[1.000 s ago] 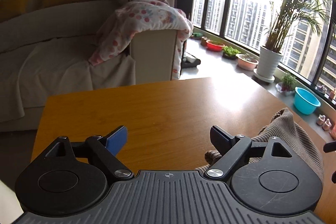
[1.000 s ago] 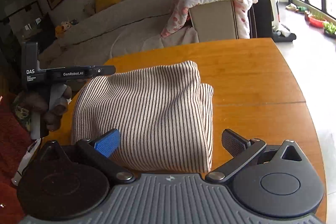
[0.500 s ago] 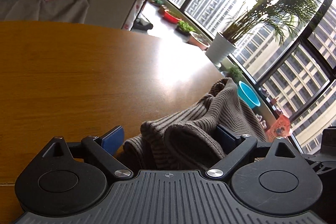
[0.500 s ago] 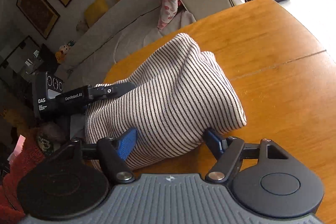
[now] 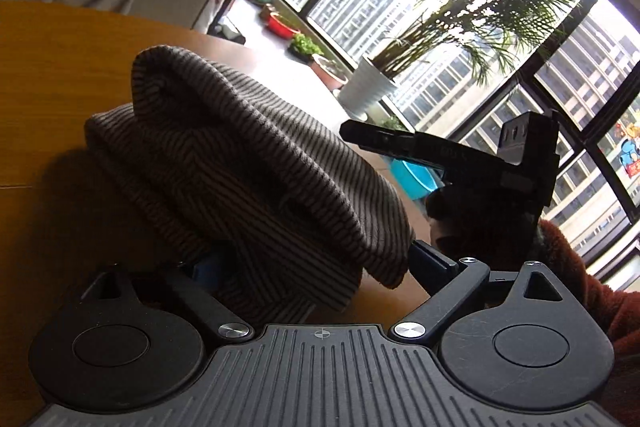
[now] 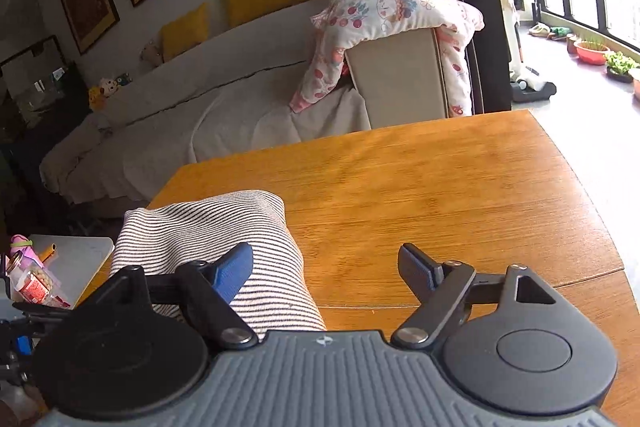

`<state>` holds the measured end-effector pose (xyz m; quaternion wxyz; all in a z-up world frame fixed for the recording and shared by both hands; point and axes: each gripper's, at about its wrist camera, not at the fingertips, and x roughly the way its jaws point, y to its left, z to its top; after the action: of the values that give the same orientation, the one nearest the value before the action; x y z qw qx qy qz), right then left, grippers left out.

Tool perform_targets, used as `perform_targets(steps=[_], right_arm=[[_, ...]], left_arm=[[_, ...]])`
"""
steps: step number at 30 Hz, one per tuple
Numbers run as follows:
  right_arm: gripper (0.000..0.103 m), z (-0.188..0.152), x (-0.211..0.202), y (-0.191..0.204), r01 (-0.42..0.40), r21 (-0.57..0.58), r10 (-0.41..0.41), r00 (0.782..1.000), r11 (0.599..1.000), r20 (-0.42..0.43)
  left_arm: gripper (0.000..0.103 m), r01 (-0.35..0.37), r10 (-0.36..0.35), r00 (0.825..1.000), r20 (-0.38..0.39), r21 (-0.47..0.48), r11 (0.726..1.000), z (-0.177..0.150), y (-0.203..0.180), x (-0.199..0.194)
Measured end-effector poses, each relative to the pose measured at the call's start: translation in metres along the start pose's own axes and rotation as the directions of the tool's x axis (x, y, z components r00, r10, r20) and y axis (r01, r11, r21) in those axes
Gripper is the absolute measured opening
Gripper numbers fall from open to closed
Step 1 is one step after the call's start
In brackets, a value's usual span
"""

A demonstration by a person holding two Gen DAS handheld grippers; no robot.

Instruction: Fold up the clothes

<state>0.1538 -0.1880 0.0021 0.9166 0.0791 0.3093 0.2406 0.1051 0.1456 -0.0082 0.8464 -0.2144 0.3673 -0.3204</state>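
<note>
Striped knit garment sat bunched on the wooden bench, folded over into a thick roll. In the left wrist view it filled the centre and lower left of the frame, with its near edge draped down between the left gripper fingers. Left gripper fingers had just been opening and stood spread wide, cloth lying between them; the blue pad at lower left was mostly buried under the fabric, the dark finger at lower right sat just beside the hem. Couldn't tell if either pad actually pressed the cloth; it looked released. In the right wrist view the garment lay in the lower left of the frame, at the bench's near left edge. Right gripper fingers had also just been opening and were released: blue finger rested over the top of the stripes, the other finger stood clear over bare wood, well apart from the cloth. Right gripper also showed at the right of the left wrist view, dark against the window, held in a hand with a rust-coloured fuzzy sleeve below it. Beyond the bench: sofa with yellow cushions, floral blanket over its arm, potted palm by the window.
</note>
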Motion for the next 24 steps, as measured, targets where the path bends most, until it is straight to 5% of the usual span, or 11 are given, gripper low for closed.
perform_targets(steps=[5,7,9,11,12,16,18,21,22,24], right_arm=[[0.082,-0.027,-0.032,0.042,0.026,-0.325,0.002,0.997,0.945,0.083],[0.078,-0.037,-0.033,0.063,0.029,-0.417,0.013,0.995,0.908,0.098],[0.075,-0.044,-0.028,0.079,-0.006,-0.470,0.044,0.997,0.883,0.069],[0.075,-0.050,-0.026,0.092,0.000,-0.529,0.050,0.995,0.848,0.081],[0.075,-0.052,-0.031,0.097,0.000,-0.555,0.068,0.992,0.832,0.102],[0.088,-0.065,-0.051,0.117,-0.060,-0.653,0.193,0.972,0.755,0.133],[0.088,-0.082,-0.045,0.131,-0.077,-0.716,0.198,0.976,0.694,0.087],[0.088,-0.107,-0.024,0.138,0.022,-0.787,0.116,0.986,0.616,0.119],[0.080,-0.109,-0.019,0.136,0.038,-0.781,0.105,0.986,0.624,0.132],[0.058,-0.094,-0.022,0.126,-0.035,-0.683,0.148,0.983,0.730,0.107]], left_arm=[[0.097,-0.159,0.163,0.978,0.131,-0.036,0.987,0.022,0.015,-0.012],[0.096,-0.266,0.266,0.952,0.152,-0.019,0.964,0.035,0.020,0.001],[0.090,-0.391,0.388,0.906,0.168,-0.015,0.920,0.046,0.027,0.012],[0.091,-0.460,0.464,0.869,0.171,-0.066,0.886,0.054,0.041,0.015],[0.092,-0.458,0.469,0.867,0.170,-0.101,0.883,0.056,0.047,0.012],[0.092,-0.408,0.440,0.879,0.185,-0.188,0.893,0.054,0.057,-0.019],[0.092,-0.357,0.389,0.904,0.179,-0.186,0.915,0.045,0.049,-0.027],[0.092,-0.267,0.294,0.944,0.152,-0.176,0.948,0.025,0.035,-0.032],[0.091,-0.254,0.277,0.951,0.139,-0.165,0.953,0.018,0.030,-0.030],[0.086,-0.233,0.250,0.961,0.117,-0.141,0.962,0.008,0.021,-0.024]])
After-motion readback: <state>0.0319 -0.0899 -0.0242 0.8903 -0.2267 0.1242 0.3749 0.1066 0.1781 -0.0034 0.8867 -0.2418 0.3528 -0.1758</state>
